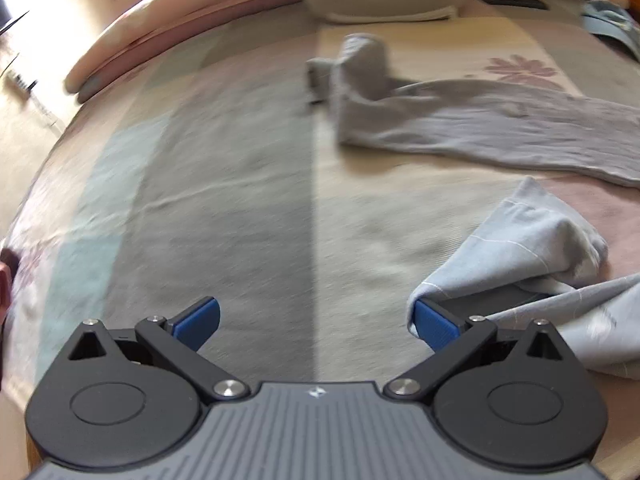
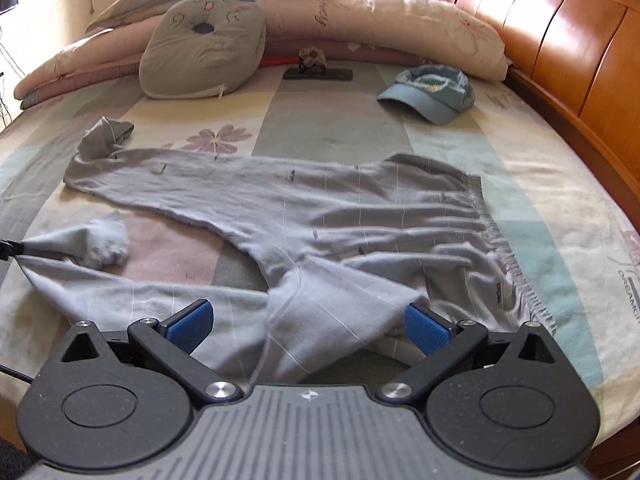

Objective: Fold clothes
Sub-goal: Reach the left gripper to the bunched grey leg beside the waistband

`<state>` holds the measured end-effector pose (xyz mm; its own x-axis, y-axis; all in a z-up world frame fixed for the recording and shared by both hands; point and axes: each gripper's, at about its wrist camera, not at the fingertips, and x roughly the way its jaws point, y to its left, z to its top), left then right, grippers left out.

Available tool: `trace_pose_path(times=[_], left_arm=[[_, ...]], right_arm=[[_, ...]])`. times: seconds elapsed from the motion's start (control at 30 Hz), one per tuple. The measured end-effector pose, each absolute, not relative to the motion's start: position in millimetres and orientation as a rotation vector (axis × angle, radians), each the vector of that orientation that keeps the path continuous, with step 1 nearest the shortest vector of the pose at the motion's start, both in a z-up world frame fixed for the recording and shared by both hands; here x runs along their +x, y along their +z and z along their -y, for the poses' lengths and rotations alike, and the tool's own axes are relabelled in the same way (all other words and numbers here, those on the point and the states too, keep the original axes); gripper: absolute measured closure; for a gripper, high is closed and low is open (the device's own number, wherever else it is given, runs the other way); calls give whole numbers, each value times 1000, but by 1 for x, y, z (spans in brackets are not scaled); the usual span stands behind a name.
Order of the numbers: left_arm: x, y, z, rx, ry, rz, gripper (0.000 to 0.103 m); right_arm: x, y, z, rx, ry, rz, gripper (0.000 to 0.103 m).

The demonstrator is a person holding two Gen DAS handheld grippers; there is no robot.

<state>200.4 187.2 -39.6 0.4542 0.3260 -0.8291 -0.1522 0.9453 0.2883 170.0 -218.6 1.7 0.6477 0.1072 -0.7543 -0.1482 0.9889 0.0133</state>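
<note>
Grey trousers (image 2: pixel 320 220) spread flat across bed (image 2: pixel 560 208), waistband right, legs left. Left tool (image 1: pixel 316 322) wide open beside near cuff; right tool (image 2: pixel 308 326) wide open over crotch fabric.

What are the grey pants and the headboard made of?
The grey pants look like soft, matte knit fabric, maybe cotton: they wrinkle and gather at the waistband. The headboard looks like glossy varnished wood: orange-brown panels that catch the light.

Grey trousers (image 2: pixel 320 216) lie spread across the bed (image 2: pixel 560 208) mid-frame. The right hand-held gripper (image 2: pixel 306 326) stands wide apart over them, bottom centre. A blue cap (image 2: pixel 430 94) sits upper right.
</note>
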Motion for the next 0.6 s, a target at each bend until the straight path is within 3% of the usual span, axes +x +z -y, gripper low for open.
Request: trace_pose_path(times=[0.6], left_arm=[[157, 9, -175, 189, 594, -1077, 1]], right_arm=[[220, -43, 271, -36, 401, -935, 0]])
